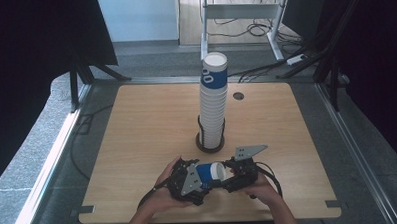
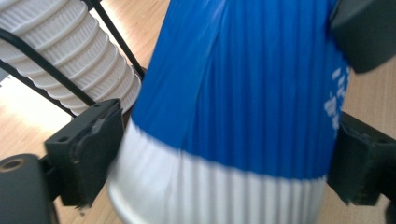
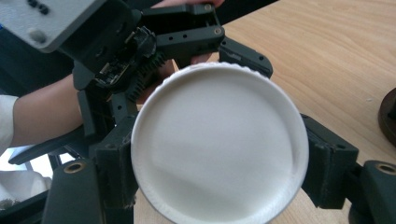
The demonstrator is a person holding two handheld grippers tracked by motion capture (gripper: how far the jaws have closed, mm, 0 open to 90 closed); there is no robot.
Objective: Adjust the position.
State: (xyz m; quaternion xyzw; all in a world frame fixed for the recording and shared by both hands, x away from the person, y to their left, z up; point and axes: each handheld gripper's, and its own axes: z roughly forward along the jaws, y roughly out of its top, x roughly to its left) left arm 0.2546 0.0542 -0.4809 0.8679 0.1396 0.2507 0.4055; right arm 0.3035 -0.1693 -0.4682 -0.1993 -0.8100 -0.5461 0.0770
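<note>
Stack of cups [image 1: 212, 104] appears upright from above; right gripper [image 3: 219, 186] clamps cup [image 3: 219, 140].

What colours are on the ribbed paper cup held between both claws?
Blue band over white, ribbed paper cup; best in left gripper view.

A tall stack of ribbed paper cups [image 1: 212, 104] stands upright just past the middle of the wooden table [image 1: 147, 124], its top cup banded blue and open-mouthed. The stack sits in a black wire holder [image 1: 210, 141] with a round base. At about one o'clock from the stack, a small round cable hole [image 1: 238, 96] is set in the tabletop. Beyond the table's far edge, at twelve o'clock, a white metal frame [image 1: 243, 13] stands on the floor with loose cables [image 1: 263, 27] around it. Dark curtains [image 1: 39, 37] hang at nine and three o'clock.
</note>
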